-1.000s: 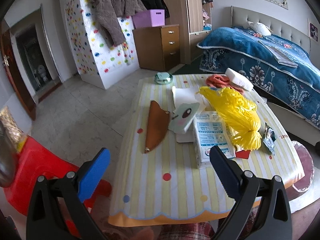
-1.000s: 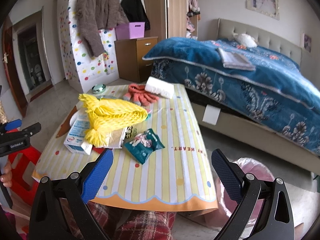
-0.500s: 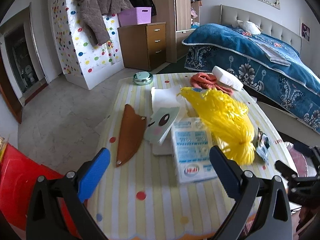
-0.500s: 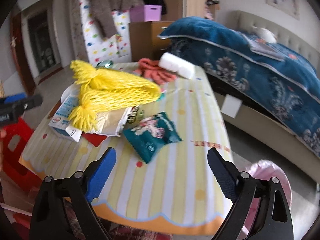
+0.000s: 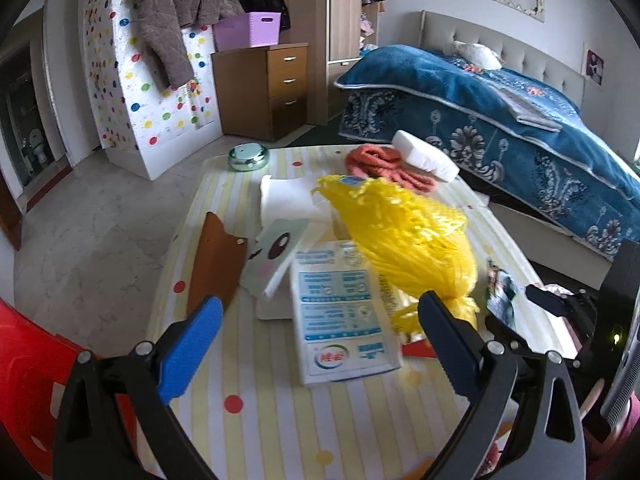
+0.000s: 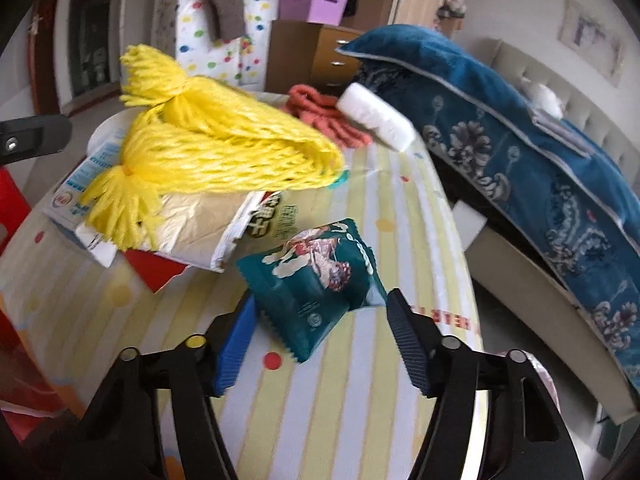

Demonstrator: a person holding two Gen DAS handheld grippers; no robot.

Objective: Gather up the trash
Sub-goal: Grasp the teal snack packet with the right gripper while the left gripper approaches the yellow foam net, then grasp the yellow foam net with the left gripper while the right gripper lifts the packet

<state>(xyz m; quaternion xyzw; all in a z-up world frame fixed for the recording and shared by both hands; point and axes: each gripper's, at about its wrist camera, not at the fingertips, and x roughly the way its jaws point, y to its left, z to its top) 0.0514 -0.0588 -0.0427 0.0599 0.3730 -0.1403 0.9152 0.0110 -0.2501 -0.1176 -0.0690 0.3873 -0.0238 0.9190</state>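
Observation:
A teal snack packet (image 6: 316, 280) lies on the striped table (image 6: 360, 392); it also shows in the left wrist view (image 5: 500, 292). My right gripper (image 6: 320, 340) is open, its fingers on either side of the packet's near end, not closed on it. A blue-and-white empty packet (image 5: 344, 312) lies before my left gripper (image 5: 316, 344), which is open and empty above the table. A torn white wrapper (image 6: 224, 224) and a red scrap (image 6: 156, 268) lie under the yellow yarn (image 6: 224, 152).
A brown leather case (image 5: 216, 264), a green face card (image 5: 272, 256), white tissue (image 5: 288, 200), a round tin (image 5: 248, 156), orange gloves (image 5: 380, 164) and a white foam block (image 5: 424, 156) lie on the table. A red chair (image 5: 24, 360) stands left; a bed (image 5: 500, 108) right.
Both grippers have moved forward over the table. The right one has come down and narrowed around the teal packet. The left has come nearer the blue-and-white packet.

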